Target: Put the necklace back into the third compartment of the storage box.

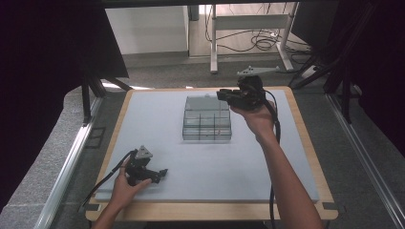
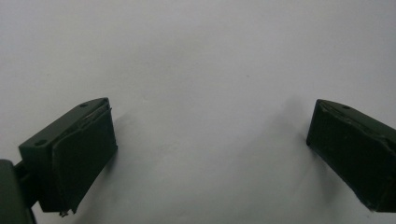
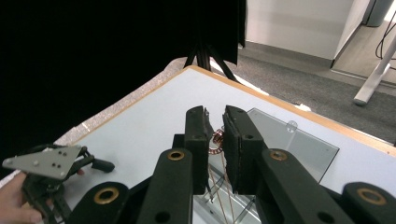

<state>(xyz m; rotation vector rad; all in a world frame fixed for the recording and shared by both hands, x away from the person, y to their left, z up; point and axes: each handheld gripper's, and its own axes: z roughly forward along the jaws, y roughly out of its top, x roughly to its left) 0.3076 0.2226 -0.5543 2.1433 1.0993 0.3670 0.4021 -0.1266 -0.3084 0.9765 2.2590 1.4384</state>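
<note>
A clear plastic compartment box lies on the grey mat, its lid open flat towards the far side. My right gripper hovers over the box's far right corner. Its jaws stand almost together in the right gripper view, shut on a small copper-coloured coil with thin copper wires hanging below it. My left gripper rests on the mat near the front left. Its fingers are spread wide in the left gripper view, with bare mat between them.
The mat sits on a wooden board whose edges frame it. Black curtains hang at the left and right. A white desk frame and cables stand on the floor beyond the table.
</note>
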